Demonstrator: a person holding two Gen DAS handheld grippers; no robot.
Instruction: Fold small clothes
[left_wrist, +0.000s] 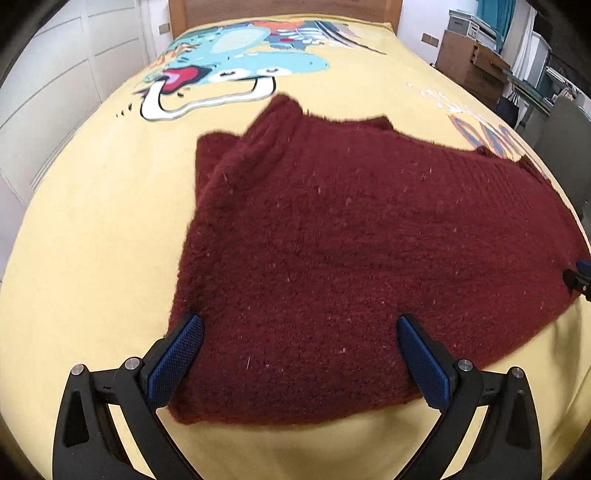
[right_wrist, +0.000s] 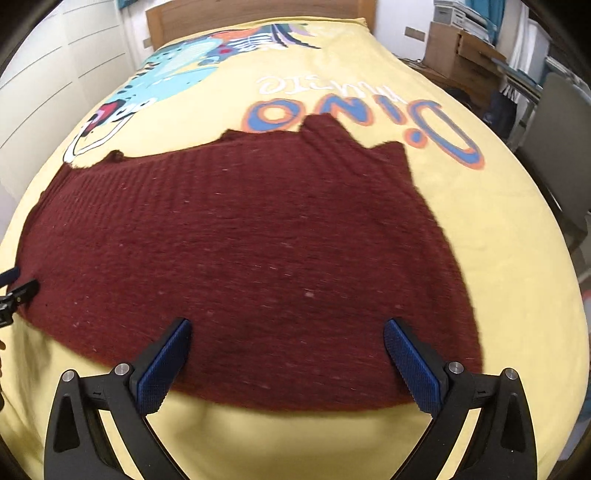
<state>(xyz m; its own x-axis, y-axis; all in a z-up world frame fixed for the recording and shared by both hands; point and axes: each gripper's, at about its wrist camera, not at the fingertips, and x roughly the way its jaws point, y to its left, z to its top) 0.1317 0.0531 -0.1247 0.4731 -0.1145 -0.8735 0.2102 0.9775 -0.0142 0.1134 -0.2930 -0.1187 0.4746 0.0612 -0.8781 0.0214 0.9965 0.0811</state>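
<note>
A dark red knitted sweater (left_wrist: 332, 240) lies spread flat on the yellow bed cover (left_wrist: 92, 240). My left gripper (left_wrist: 300, 323) is open over the sweater's near left part, its blue pads wide apart above the knit near the near hem. In the right wrist view the same sweater (right_wrist: 258, 240) fills the middle. My right gripper (right_wrist: 287, 326) is open just as wide over the near right part of the hem. Nothing is pinched in either one. Each gripper's tip shows at the edge of the other's view.
The bed cover (right_wrist: 498, 258) carries a cartoon dinosaur print (left_wrist: 229, 70) and the lettering (right_wrist: 351, 107) beyond the sweater. A wooden headboard (left_wrist: 284, 9) stands at the far end. White cupboard doors (left_wrist: 48, 92) line the left. Cardboard boxes (left_wrist: 469, 62) and a grey chair (right_wrist: 554, 147) stand on the right.
</note>
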